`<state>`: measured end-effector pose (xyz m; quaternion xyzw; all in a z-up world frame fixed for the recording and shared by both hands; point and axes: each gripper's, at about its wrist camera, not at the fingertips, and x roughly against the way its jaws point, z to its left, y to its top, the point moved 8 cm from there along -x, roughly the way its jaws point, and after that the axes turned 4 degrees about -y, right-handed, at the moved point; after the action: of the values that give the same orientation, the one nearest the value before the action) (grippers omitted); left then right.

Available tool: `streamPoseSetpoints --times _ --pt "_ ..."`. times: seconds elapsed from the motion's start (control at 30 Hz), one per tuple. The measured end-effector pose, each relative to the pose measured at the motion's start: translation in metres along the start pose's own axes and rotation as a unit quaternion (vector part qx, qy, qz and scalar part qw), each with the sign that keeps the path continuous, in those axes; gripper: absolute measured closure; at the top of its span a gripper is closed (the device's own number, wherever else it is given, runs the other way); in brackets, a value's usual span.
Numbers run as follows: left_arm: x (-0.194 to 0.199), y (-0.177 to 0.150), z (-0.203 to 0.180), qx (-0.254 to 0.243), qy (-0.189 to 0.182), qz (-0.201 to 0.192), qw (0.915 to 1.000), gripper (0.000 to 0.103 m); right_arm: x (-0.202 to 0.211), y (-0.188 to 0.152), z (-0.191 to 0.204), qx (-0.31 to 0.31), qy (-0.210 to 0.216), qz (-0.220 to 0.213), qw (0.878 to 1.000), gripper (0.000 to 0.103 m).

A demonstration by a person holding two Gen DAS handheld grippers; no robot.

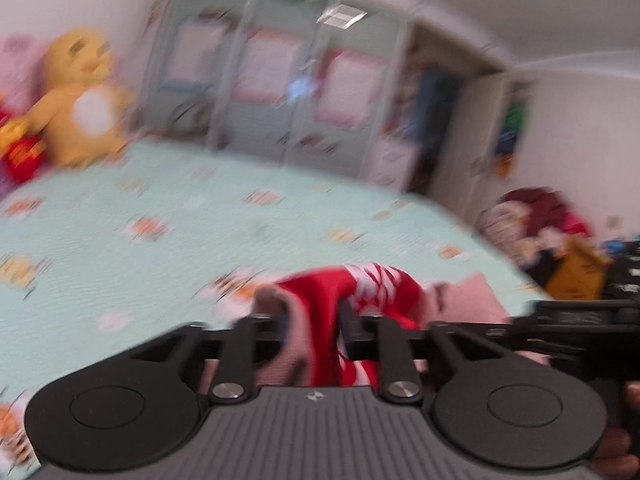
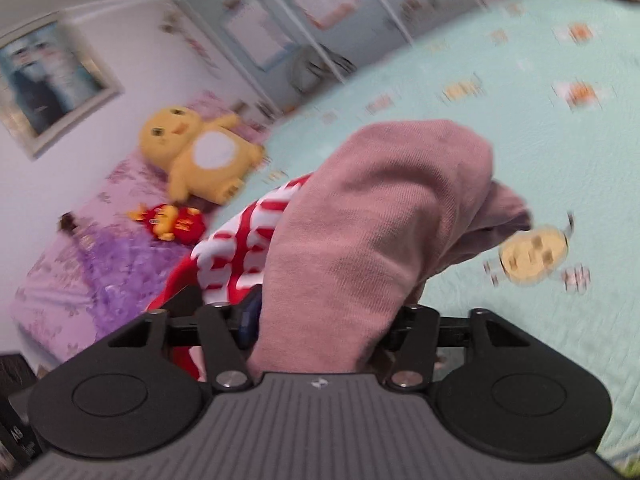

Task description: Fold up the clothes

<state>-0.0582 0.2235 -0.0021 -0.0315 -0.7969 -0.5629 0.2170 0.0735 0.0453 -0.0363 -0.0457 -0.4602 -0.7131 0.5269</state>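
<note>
A pile of clothes lies on the mint bedspread (image 1: pixel 120 216): a dusty-pink garment (image 2: pixel 376 216) and a red-and-white striped one (image 2: pixel 244 248). My right gripper (image 2: pixel 322 330) stands at the near side of the pile, jaws wide apart, and a thick fold of the pink garment fills the gap. My left gripper (image 1: pixel 312 326) has its jaws partly apart, with pink cloth and the red garment (image 1: pixel 332 300) between them. The right gripper's body juts in at the right edge of the left wrist view. Both views are blurred by motion.
A yellow plush chick (image 1: pixel 80 96) and a red toy (image 2: pixel 172 222) sit by purple pillows (image 2: pixel 96 264) at the head of the bed. Wardrobe doors (image 1: pixel 264 80) line the far wall. A heap of clothes and bags (image 1: pixel 548 232) lies beyond the bed's edge.
</note>
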Motion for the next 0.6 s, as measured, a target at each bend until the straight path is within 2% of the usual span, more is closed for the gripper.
streamPoseSetpoints --times 0.03,0.07,0.1,0.23,0.37,0.5,0.6 --pt "0.002 0.0 0.011 0.011 0.023 -0.005 0.9997 0.042 -0.002 -0.005 -0.006 -0.003 -0.017 0.006 1.0 0.038" --pt "0.006 -0.001 0.02 0.022 0.035 -0.011 0.9991 0.034 -0.002 -0.01 -0.013 -0.004 -0.034 0.011 0.999 0.038" --pt "0.01 -0.002 0.029 0.035 0.038 -0.016 0.9985 0.032 -0.003 -0.016 -0.019 -0.004 -0.052 0.016 0.999 0.036" --pt "0.02 -0.021 0.057 0.075 0.053 -0.004 0.9957 0.032 -0.003 -0.043 -0.039 -0.016 -0.072 0.039 0.996 0.035" --pt "0.024 -0.051 0.082 0.098 0.073 0.027 0.9921 0.03 -0.004 -0.074 -0.039 0.007 -0.081 0.054 0.995 0.035" --pt "0.027 -0.082 0.11 0.121 0.103 0.059 0.9855 0.03 -0.009 -0.091 -0.011 0.064 -0.062 0.054 0.995 0.034" --pt "0.03 -0.1 0.124 0.135 0.113 0.076 0.9814 0.03 -0.017 -0.112 0.021 0.137 -0.045 0.056 0.988 0.03"
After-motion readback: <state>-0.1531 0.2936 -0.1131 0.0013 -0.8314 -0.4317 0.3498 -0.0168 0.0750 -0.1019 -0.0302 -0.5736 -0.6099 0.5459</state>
